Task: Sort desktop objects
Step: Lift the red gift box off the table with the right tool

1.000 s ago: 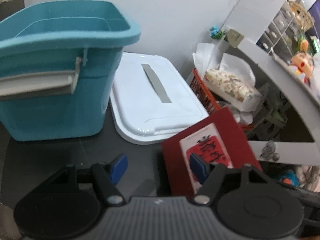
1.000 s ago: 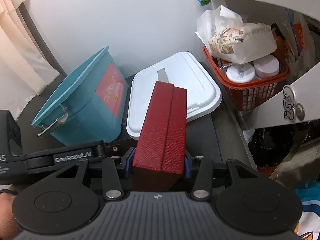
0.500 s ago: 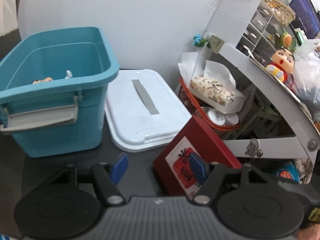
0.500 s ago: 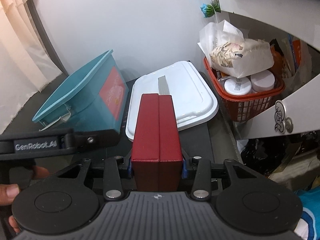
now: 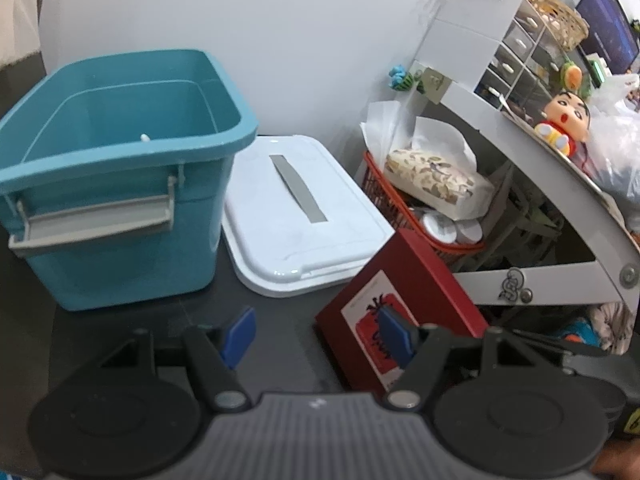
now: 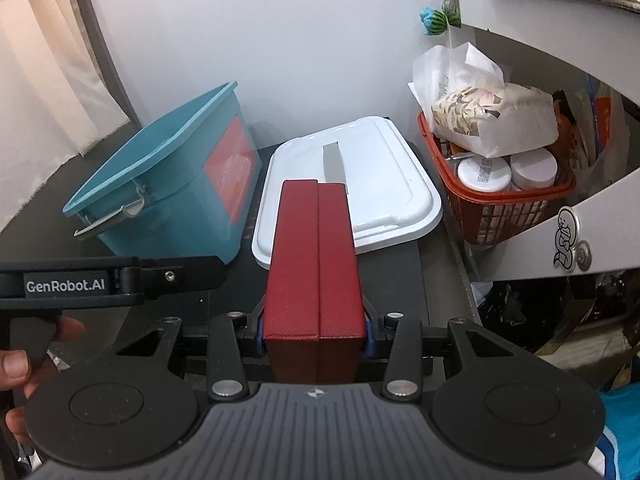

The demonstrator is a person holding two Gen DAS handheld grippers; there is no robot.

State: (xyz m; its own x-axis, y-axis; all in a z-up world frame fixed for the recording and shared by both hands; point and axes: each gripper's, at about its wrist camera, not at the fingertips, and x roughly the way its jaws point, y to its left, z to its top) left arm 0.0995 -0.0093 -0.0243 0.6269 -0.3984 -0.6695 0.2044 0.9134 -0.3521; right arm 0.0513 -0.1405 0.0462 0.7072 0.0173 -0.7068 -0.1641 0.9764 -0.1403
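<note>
My right gripper [image 6: 315, 338] is shut on a red box [image 6: 316, 264], gripping its two flat sides and holding it on edge above the dark table. In the left wrist view the red box [image 5: 404, 304] shows a white and red label, just right of my open, empty left gripper [image 5: 316, 334]. An open teal bin [image 5: 120, 204] stands at the left; it also shows in the right wrist view [image 6: 168, 192]. Its white lid [image 5: 298, 212] lies flat beside it, also seen from the right wrist [image 6: 360, 192].
A red basket [image 6: 516, 208] with a tissue pack and white jars stands at the right under a white shelf [image 5: 532, 152]. A doll [image 5: 564, 120] and drawer unit sit on the shelf. The left gripper's arm [image 6: 108, 280] crosses the right wrist view.
Both grippers have pulled back and risen, so the bin's inside shows. The red box has turned straight in the right gripper and stays beside the left gripper's right finger.
</note>
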